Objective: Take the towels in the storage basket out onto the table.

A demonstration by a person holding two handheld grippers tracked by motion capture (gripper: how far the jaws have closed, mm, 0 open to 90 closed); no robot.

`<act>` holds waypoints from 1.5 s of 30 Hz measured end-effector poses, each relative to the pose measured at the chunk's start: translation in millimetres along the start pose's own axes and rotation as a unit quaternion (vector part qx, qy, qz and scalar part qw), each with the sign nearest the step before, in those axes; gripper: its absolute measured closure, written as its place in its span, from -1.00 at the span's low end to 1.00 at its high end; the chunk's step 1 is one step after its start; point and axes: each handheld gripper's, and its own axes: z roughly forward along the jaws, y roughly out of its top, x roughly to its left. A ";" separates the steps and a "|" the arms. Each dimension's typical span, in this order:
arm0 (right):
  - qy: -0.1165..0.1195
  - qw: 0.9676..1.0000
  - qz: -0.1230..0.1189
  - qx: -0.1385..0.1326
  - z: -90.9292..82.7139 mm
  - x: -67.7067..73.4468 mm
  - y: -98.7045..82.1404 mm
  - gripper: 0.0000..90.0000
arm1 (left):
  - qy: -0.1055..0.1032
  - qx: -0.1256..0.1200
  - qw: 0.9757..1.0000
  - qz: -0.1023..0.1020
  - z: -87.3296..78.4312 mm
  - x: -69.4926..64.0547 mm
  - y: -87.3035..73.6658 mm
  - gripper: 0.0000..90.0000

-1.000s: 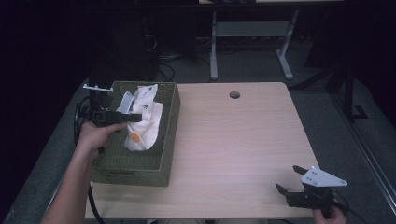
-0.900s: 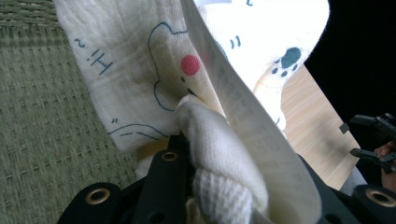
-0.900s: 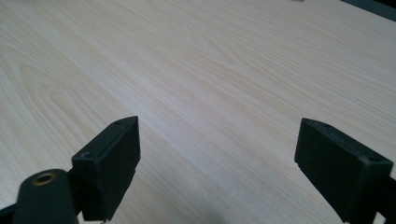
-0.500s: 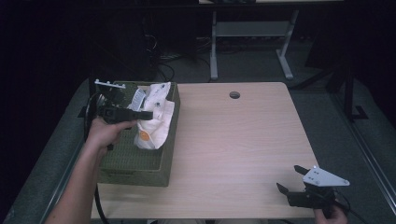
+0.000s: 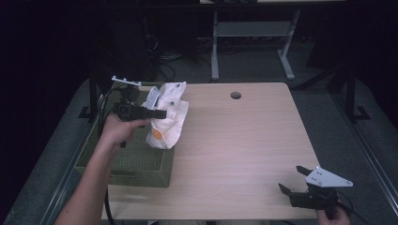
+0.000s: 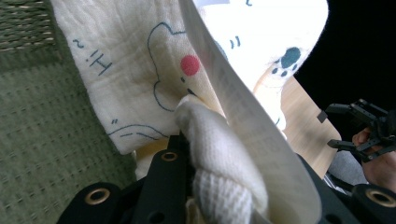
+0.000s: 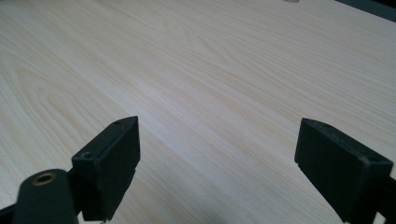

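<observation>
I seem to be in a dim lab or workroom: my pale wooden surface (image 5: 244, 140) has a cable hole (image 5: 235, 95), with loose cables (image 5: 164, 51) and a metal stand (image 5: 253, 33) at upper centre.

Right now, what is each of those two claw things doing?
Left gripper: shut on the cloth, lifted over the basket.
Right gripper: open, holding nothing, above the table.

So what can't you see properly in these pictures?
- Left gripper view: the cloth bunches over the left gripper, hiding its jaw tips.
- High view: the cloth and hand cover part of the green basket.
- High view: the cloth's drawings are too small.
</observation>
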 end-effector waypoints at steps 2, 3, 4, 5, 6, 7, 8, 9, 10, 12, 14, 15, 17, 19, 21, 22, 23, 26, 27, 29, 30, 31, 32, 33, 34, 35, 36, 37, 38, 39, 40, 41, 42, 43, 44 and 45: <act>0.000 1.000 0.001 -0.002 -0.6 -0.2 0.1 -0.69 | -0.001 0.003 1.000 0.004 4.4 -3.3 2.5 0.68; 0.000 1.000 0.002 -0.002 -0.8 -0.1 0.0 -0.69 | -0.002 0.003 1.000 0.004 6.1 -4.5 3.3 0.68; 0.000 1.000 0.003 -0.002 -0.9 -0.1 0.0 -0.69 | -0.005 0.005 1.000 0.006 8.6 -6.6 4.7 0.68; 0.000 1.000 0.003 -0.002 -0.9 -0.1 -0.1 -0.69 | -0.005 0.006 1.000 0.009 10.8 -8.3 5.8 0.68; 0.000 1.000 0.003 -0.002 -1.0 0.0 0.0 -0.69 | -0.007 0.008 1.000 0.010 12.9 -10.1 6.8 0.68; 0.000 1.000 0.004 -0.002 -0.9 0.1 0.1 -0.69 | -0.008 0.009 1.000 0.011 15.1 -11.9 7.4 0.68; 0.000 1.000 0.002 -0.002 -0.8 0.0 0.3 -0.69 | -0.011 0.010 1.000 0.012 17.6 -13.3 7.9 0.68; -0.001 1.000 0.000 -0.002 -0.6 0.0 0.3 -0.69 | -0.011 0.012 1.000 0.014 19.6 -14.6 8.2 0.68; -0.002 1.000 0.000 -0.002 -0.6 0.1 0.4 -0.69 | -0.012 0.014 1.000 0.016 22.0 -15.9 8.6 0.68; -0.001 1.000 0.001 -0.002 -0.4 0.2 0.7 -0.69 | -0.014 0.019 1.000 0.018 26.2 -17.5 9.6 0.68; 0.000 1.000 0.001 -0.002 -0.5 0.7 0.9 -0.69 | -0.017 0.018 1.000 0.016 30.2 -20.2 10.8 0.68; 0.000 1.000 0.000 -0.002 -0.7 0.8 0.9 -0.69 | -0.017 0.018 1.000 0.016 30.2 -20.2 10.8 0.68; 0.000 1.000 0.000 -0.002 -0.6 0.6 0.8 -0.69 | -0.018 0.023 0.999 0.022 35.6 -23.9 13.4 0.68; 0.000 1.000 0.001 -0.001 -0.9 0.6 0.7 -0.69 | -0.021 0.023 0.999 0.022 39.3 -26.2 15.2 0.68; 0.001 1.000 0.000 -0.003 -0.9 0.0 0.6 -0.69 | -0.021 0.024 0.999 0.022 44.4 -27.9 17.0 0.68; 0.001 1.000 0.000 -0.002 -0.9 -0.2 0.4 -0.69 | -0.022 0.025 0.999 0.024 46.0 -28.2 17.3 0.68; 0.002 1.000 0.001 -0.002 -0.7 -0.4 0.4 -0.69 | -0.022 0.026 0.999 0.026 48.7 -29.2 17.7 0.68; 0.001 1.000 0.002 -0.004 0.2 -1.4 0.5 -0.69 | -0.023 0.030 0.999 0.027 57.2 -32.3 17.8 0.68; 0.001 1.000 0.004 -0.004 0.5 -1.2 0.9 -0.69 | -0.022 0.034 0.999 0.029 60.3 -33.5 17.7 0.68; 0.001 1.000 0.004 -0.005 1.2 -0.6 1.9 -0.69 | -0.022 0.040 0.998 0.034 66.5 -35.2 17.6 0.68; 0.002 1.000 0.005 -0.004 1.5 -0.1 2.1 -0.69 | -0.023 0.043 0.998 0.035 69.7 -36.2 17.6 0.68; 0.002 1.000 0.006 -0.004 1.9 0.5 2.5 -0.69 | -0.024 0.046 0.998 0.036 73.1 -37.7 17.5 0.68; 0.004 1.000 0.003 -0.003 2.3 0.4 2.6 -0.69 | -0.027 0.048 0.998 0.037 77.6 -39.2 17.2 0.68; 0.005 1.000 0.002 -0.003 2.6 0.6 2.7 -0.69 | -0.028 0.048 0.998 0.036 80.3 -39.8 17.1 0.68; 0.006 1.000 0.001 -0.003 2.5 0.5 2.6 -0.69 | -0.028 0.051 0.998 0.036 84.0 -40.3 16.9 0.68; 0.007 1.000 0.002 -0.002 2.0 0.5 2.5 -0.69 | -0.029 0.055 0.997 0.036 88.2 -41.2 16.8 0.68; 0.007 1.000 0.000 -0.003 1.7 -0.1 2.2 -0.69 | -0.028 0.057 0.997 0.037 92.3 -42.1 16.8 0.68; 0.006 1.000 0.001 -0.003 1.5 -0.5 2.0 -0.69 | -0.027 0.059 0.997 0.037 96.3 -43.1 16.9 0.68; 0.006 1.000 0.001 -0.004 1.4 -1.6 1.8 -0.69 | -0.027 0.060 0.997 0.038 99.1 -43.9 17.0 0.68; 0.006 1.000 0.006 -0.003 1.1 -1.9 1.7 -0.69 | -0.025 0.062 0.997 0.043 102.8 -45.1 17.3 0.68; 0.006 1.000 0.006 -0.005 1.1 -2.7 1.5 -0.69 | -0.025 0.062 0.997 0.042 107.4 -46.4 17.6 0.68; 0.007 1.000 0.007 -0.005 1.1 -3.4 1.7 -0.69 | -0.026 0.062 0.997 0.044 110.8 -47.1 18.0 0.68; 0.007 1.000 0.007 -0.006 1.3 -3.7 1.8 -0.69 | -0.028 0.064 0.997 0.045 114.3 -47.9 18.3 0.68; 0.007 1.000 0.007 -0.006 1.4 -3.8 1.9 -0.69 | -0.029 0.065 0.996 0.045 118.4 -48.9 18.5 0.68; 0.007 1.000 0.007 -0.006 1.5 -3.9 1.9 -0.69 | -0.029 0.068 0.996 0.045 122.3 -49.7 18.8 0.68; 0.008 1.000 0.005 -0.007 1.7 -4.1 2.0 -0.69 | -0.030 0.071 0.996 0.046 126.1 -50.1 19.2 0.68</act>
